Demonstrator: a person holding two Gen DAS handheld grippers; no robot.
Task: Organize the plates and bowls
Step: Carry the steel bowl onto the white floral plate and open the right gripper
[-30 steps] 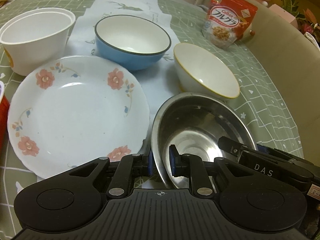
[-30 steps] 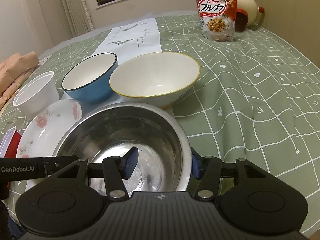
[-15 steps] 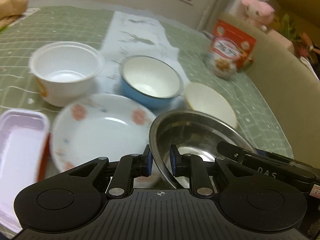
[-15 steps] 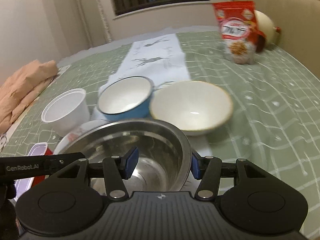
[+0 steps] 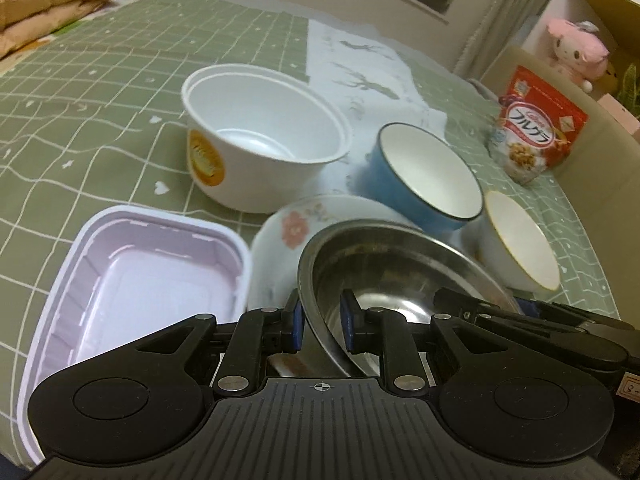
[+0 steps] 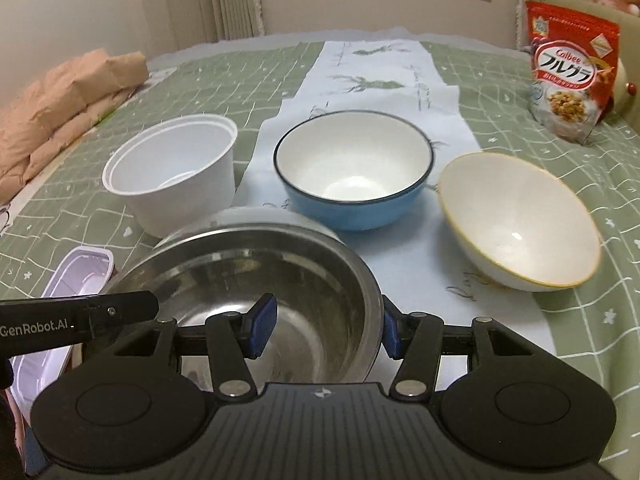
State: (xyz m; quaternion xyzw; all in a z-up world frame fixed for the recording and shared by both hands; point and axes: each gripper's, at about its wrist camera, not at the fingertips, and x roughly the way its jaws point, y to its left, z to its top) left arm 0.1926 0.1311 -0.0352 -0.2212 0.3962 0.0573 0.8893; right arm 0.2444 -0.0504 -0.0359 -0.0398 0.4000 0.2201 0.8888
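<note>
The steel bowl (image 6: 256,292) fills the lower centre of the right wrist view and the lower right of the left wrist view, carried over the flowered plate (image 5: 292,232). The left gripper (image 5: 320,322) straddles the bowl's left rim, one blue pad outside and one inside; whether they still press the metal I cannot tell. The right gripper (image 6: 324,330) straddles the right rim, its outer pad against the wall, the inner pad standing clear in the basin. Beyond sit the blue bowl (image 6: 354,168) at centre, the cream bowl (image 6: 520,220) to the right and the white tub (image 6: 172,172) to the left. A lilac tray (image 5: 136,280) lies at lower left, a cereal bag (image 6: 572,68) at upper right, all on the green checked cloth (image 6: 540,120).
</note>
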